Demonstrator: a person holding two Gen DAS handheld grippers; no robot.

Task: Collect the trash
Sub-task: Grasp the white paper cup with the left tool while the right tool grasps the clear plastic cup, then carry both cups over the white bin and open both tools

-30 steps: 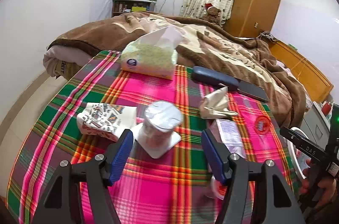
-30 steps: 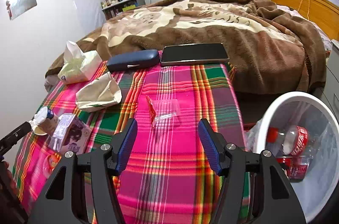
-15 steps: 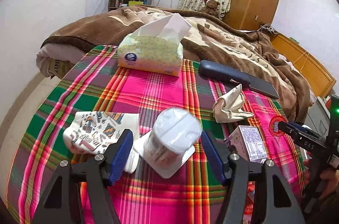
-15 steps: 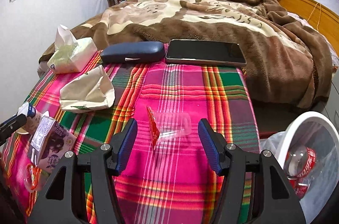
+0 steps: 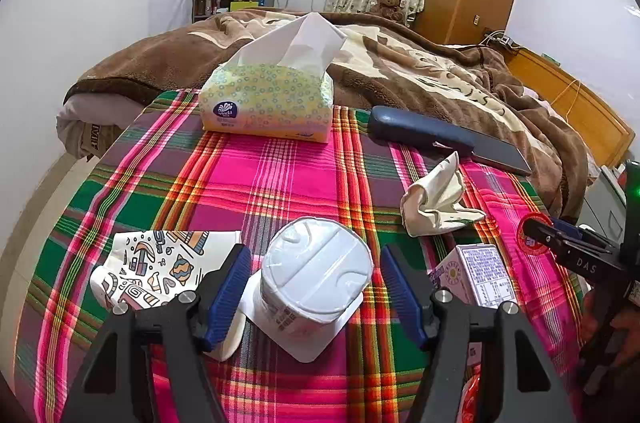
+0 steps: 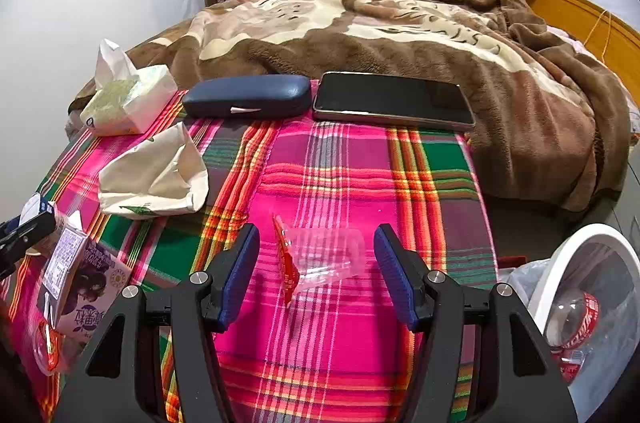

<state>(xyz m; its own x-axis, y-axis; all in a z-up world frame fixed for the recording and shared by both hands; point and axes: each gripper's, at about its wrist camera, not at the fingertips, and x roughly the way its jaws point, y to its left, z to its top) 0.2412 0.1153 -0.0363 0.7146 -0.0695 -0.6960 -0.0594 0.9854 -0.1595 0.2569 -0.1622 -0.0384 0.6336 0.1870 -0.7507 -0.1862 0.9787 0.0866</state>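
Observation:
My left gripper (image 5: 316, 283) is open, its blue pads on either side of a white plastic cup with a sealed lid (image 5: 314, 275) that stands on the plaid cloth. A patterned crumpled paper (image 5: 156, 267) lies left of the cup. My right gripper (image 6: 316, 271) is open around a clear plastic wrapper with a red edge (image 6: 320, 257). A crumpled cream paper bag (image 6: 154, 177) and a purple carton (image 6: 80, 271) lie to the left. The white trash bin (image 6: 592, 299) holds a bottle at lower right.
A tissue pack (image 5: 268, 99), a dark blue glasses case (image 6: 248, 97) and a black tablet (image 6: 392, 99) lie at the far edge of the plaid cloth (image 6: 360, 175). A brown blanket (image 6: 400, 23) covers the bed behind. A wardrobe stands at the back.
Both grippers have moved forward and down. The cup now sits between the left pads, and the clear wrapper sits between the right pads. Both stay open.

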